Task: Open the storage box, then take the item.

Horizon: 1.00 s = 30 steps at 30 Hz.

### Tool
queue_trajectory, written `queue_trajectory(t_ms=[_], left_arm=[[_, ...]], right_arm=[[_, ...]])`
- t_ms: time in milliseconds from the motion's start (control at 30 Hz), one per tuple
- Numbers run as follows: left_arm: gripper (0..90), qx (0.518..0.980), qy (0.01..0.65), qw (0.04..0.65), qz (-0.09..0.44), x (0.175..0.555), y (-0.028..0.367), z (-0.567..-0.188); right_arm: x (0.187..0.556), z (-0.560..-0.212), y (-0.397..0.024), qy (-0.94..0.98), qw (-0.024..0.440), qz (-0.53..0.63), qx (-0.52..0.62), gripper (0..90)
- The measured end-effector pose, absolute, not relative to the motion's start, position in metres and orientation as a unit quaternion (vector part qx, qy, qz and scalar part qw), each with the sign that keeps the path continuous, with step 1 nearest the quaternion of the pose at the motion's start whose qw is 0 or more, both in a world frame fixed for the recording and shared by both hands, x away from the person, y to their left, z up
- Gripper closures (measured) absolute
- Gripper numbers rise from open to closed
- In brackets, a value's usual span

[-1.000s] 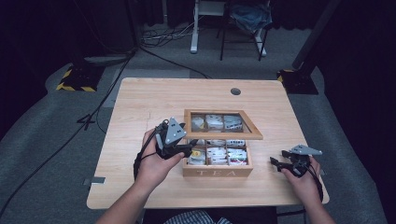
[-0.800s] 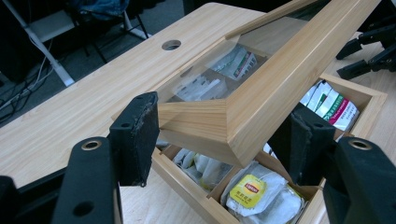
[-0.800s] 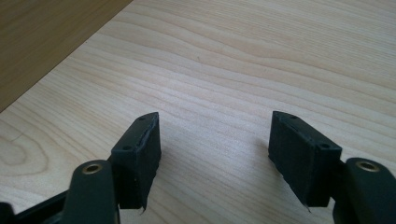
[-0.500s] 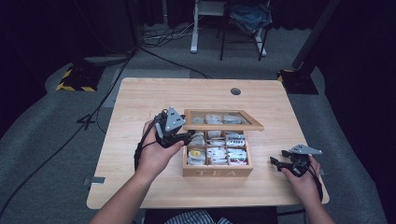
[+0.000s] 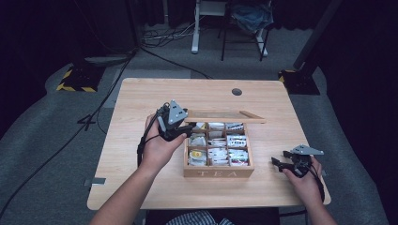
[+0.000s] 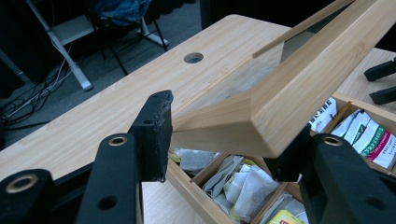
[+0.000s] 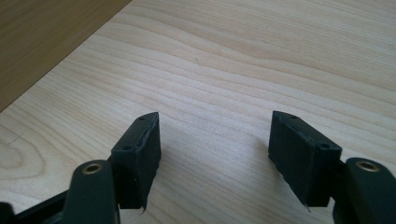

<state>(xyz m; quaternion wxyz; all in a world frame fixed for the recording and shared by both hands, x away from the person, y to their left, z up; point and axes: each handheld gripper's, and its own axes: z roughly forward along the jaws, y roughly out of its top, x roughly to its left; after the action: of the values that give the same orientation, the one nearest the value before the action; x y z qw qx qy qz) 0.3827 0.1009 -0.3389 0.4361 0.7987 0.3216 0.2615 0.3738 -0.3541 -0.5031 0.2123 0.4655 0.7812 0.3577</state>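
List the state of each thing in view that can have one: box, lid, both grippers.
Tea box: open, compartments filled with tea bags.
Lid: raised part way, tilted, its front corner between the jaws.
Left gripper: shut on the lid corner; the jaws have just been closing onto it.
Right gripper: open, nothing between the jaws, low over the bare table.

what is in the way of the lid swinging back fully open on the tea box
Nothing visible. The left gripper is shut on the lid at its left corner, holding it raised over the tea box. The table behind the box lies bare.
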Motion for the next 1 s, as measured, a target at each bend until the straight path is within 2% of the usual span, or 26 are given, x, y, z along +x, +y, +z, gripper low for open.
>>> queue_trajectory(t_ms=[700, 933, 1000], left_arm=[[50.2, 0.796, 0.329, 0.439, 0.255, 0.3891, 0.1013, -0.3337], [50.2, 0.796, 0.330, 0.439, 0.254, 0.3903, 0.1013, -0.3325], [50.2, 0.796, 0.331, 0.440, 0.251, 0.3909, 0.1016, -0.3322]], right_arm=[[0.3732, -0.5027, -0.3527, 0.780, 0.217, 0.353, 0.469, 36.1], [0.3733, -0.5025, -0.3523, 0.776, 0.220, 0.353, 0.474, 39.4], [0.3735, -0.5008, -0.3527, 0.778, 0.217, 0.349, 0.475, 43.5]])
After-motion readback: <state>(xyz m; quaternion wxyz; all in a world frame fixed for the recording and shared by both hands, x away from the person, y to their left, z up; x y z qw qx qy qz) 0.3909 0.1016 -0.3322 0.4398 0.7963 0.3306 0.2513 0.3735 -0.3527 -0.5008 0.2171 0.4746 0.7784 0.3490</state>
